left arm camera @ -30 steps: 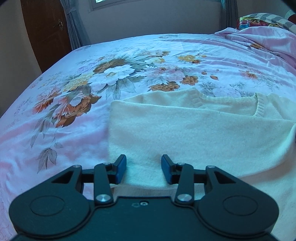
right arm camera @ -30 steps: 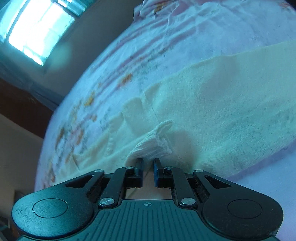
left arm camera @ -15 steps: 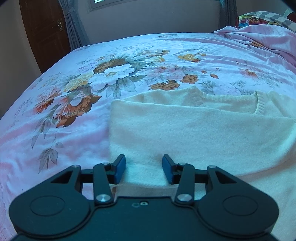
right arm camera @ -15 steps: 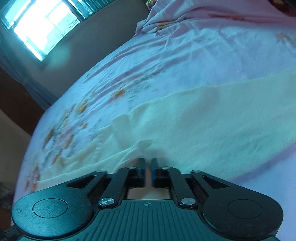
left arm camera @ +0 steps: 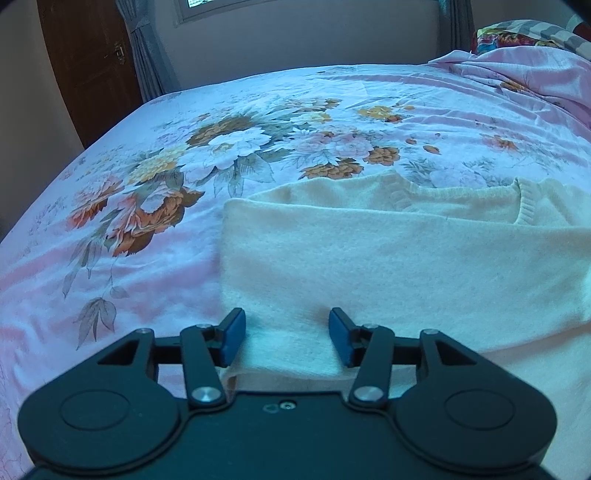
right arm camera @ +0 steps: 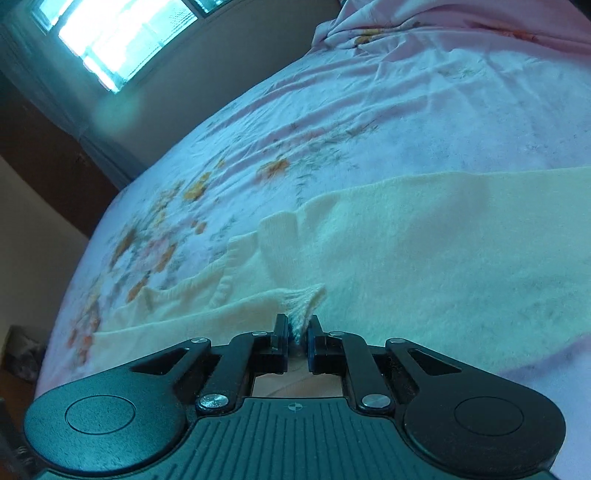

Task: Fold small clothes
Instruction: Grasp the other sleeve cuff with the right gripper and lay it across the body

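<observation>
A cream knitted sweater [left arm camera: 369, 258] lies flat on the bed, partly folded, its ribbed neckline [left arm camera: 524, 199] at the far right. My left gripper [left arm camera: 286, 332] stands over the near folded edge. Its jaws are opening, and the cloth lies loose between the blue pads [left arm camera: 233, 330]. In the right wrist view the sweater [right arm camera: 424, 240] spreads ahead and to the right. My right gripper [right arm camera: 297, 328] is closing on a ribbed corner [right arm camera: 304, 299] of the knit, pinched between the fingertips and lifted into a small peak.
A floral bedspread [left arm camera: 221, 147] covers the whole bed. A crumpled pink sheet [left arm camera: 535, 74] and a bright pillow [left arm camera: 517, 33] lie at the far right. A brown door [left arm camera: 85, 66] and curtains stand beyond the bed, with a bright window [right arm camera: 122, 37] above.
The left jaws have spread a little wider over the folded edge. The right view has rolled, and the ribbed corner now shows as a shorter peak between the right jaws.
</observation>
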`<control>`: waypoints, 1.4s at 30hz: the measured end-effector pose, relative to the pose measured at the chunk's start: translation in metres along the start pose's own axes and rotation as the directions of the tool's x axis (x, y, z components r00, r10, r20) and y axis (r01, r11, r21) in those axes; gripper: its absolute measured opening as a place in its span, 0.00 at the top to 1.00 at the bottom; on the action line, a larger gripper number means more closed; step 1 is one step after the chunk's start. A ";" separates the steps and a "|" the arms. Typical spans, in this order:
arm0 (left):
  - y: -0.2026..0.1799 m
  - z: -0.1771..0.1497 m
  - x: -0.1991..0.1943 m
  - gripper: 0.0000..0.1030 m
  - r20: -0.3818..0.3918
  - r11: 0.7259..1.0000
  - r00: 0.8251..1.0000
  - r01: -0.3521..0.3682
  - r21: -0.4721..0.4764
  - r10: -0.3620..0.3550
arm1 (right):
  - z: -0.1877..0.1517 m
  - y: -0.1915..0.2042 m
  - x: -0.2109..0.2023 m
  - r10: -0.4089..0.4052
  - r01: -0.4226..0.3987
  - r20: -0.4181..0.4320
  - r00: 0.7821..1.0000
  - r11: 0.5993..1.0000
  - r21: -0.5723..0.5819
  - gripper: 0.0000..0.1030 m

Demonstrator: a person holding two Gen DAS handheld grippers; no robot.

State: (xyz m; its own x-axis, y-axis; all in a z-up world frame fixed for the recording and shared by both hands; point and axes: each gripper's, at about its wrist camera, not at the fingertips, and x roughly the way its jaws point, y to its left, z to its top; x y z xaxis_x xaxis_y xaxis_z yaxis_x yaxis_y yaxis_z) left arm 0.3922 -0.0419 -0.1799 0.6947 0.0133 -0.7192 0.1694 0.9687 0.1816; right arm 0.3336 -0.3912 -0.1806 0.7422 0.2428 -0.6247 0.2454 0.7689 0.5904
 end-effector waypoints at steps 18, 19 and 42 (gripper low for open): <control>-0.013 0.002 -0.012 0.48 0.023 0.999 0.999 -0.027 0.040 0.026 | 0.010 0.017 -0.028 -0.073 0.091 0.106 0.992 0.980 -0.178 0.97; -0.017 0.003 -0.014 0.48 0.028 0.999 0.999 -0.018 0.043 0.017 | 0.005 0.023 -0.023 -0.079 0.094 0.077 0.994 0.972 -0.213 0.97; -0.196 0.021 -0.035 0.48 -0.033 0.961 0.965 0.261 0.095 -0.259 | 0.022 -0.207 -0.171 -0.399 0.316 0.128 0.908 0.852 0.417 0.53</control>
State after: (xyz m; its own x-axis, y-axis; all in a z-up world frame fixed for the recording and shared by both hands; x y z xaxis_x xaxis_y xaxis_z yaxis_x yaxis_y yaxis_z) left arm 0.3494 -0.2379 -0.1757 0.6033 -0.2300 -0.7636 0.4104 0.9105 0.0501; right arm 0.1699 -0.6053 -0.1848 0.6555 -0.1626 -0.7375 0.7039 0.4851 0.5188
